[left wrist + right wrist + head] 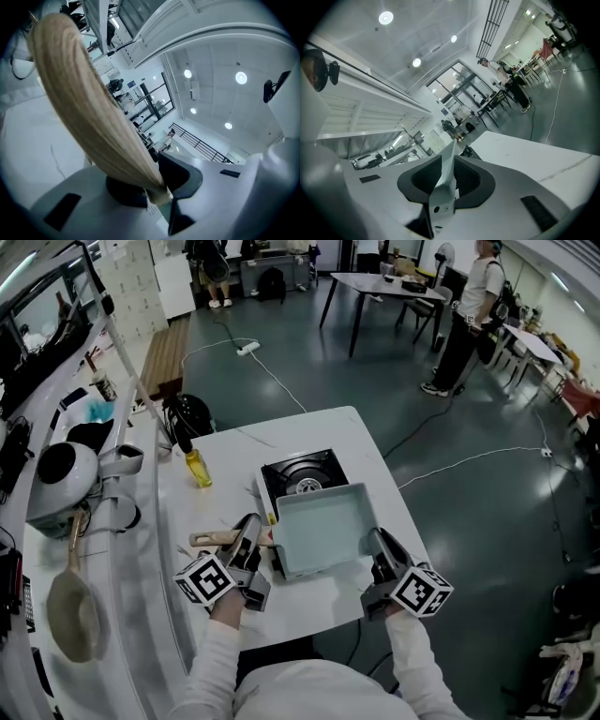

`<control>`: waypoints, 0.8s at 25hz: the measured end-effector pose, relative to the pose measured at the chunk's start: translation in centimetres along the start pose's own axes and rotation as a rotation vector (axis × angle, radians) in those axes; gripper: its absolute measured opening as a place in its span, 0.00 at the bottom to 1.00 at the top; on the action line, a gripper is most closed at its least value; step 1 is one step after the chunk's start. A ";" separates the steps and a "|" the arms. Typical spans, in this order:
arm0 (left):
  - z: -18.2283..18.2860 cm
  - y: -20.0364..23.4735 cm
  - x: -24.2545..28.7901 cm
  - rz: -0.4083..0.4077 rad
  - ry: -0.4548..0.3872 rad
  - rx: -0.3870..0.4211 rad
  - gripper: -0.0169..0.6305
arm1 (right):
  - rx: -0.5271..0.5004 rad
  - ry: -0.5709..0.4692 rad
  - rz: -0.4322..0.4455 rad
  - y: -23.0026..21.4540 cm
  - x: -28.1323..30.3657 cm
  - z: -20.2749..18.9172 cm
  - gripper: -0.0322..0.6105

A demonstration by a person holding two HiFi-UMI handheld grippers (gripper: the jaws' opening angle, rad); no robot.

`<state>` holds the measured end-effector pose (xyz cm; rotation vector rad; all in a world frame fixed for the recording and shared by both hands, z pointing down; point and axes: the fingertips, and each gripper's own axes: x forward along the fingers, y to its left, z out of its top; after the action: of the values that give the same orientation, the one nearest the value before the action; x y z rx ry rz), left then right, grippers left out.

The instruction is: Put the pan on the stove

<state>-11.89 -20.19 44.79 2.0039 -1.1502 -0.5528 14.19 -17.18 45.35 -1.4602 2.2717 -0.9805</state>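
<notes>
Over the near half of the stove [302,472] on the counter [281,439], you hold the square pan [319,529]. Your left gripper's [249,534] fingers pinch its wooden handle [93,117], and your right gripper's [382,551] fingers pinch its right rim.

I see the pan [323,526], square, deep and pale grey-blue, its light wooden handle [214,538] pointing left. My left gripper [251,532] clamps the handle and my right gripper [382,547] clamps the right rim. The pan covers the near edge of the stove [298,472], a black-topped single burner.
</notes>
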 end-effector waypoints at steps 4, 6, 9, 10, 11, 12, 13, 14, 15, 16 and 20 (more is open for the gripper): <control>1.0 1.4 2.5 0.000 0.016 0.001 0.16 | -0.002 0.004 -0.019 -0.9 2.4 0.6 0.20; 1.4 2.1 3.5 0.004 0.022 0.000 0.16 | -0.002 0.005 -0.027 -1.2 3.6 0.9 0.20; 1.8 2.8 4.9 -0.001 0.032 -0.014 0.16 | 0.001 0.004 -0.040 -1.7 5.0 1.3 0.20; 2.0 3.1 5.4 -0.001 0.035 -0.018 0.16 | 0.004 0.002 -0.045 -1.8 5.4 1.4 0.20; 2.2 3.3 5.8 -0.001 0.037 -0.019 0.16 | 0.008 0.000 -0.049 -1.9 5.8 1.5 0.20; 2.4 3.6 6.2 0.000 0.040 -0.020 0.16 | 0.011 -0.001 -0.055 -2.1 6.3 1.5 0.20; 2.6 3.9 6.5 0.001 0.041 -0.020 0.16 | 0.012 -0.001 -0.060 -2.3 6.7 1.5 0.20; 2.7 4.1 6.9 0.002 0.044 -0.021 0.16 | 0.012 0.001 -0.066 -2.4 7.2 1.5 0.20; 2.9 4.4 7.2 0.002 0.045 -0.021 0.16 | 0.012 0.004 -0.069 -2.6 7.6 1.5 0.20; 3.0 4.6 7.5 0.001 0.046 -0.021 0.16 | 0.012 0.006 -0.072 -2.8 7.9 1.4 0.20; 2.9 5.4 8.4 0.000 0.049 -0.020 0.16 | 0.009 0.012 -0.082 -3.6 8.8 1.4 0.20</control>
<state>-12.54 -30.32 47.15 1.9895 -1.1104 -0.5105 13.42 -26.39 47.88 -1.5589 2.2287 -1.0236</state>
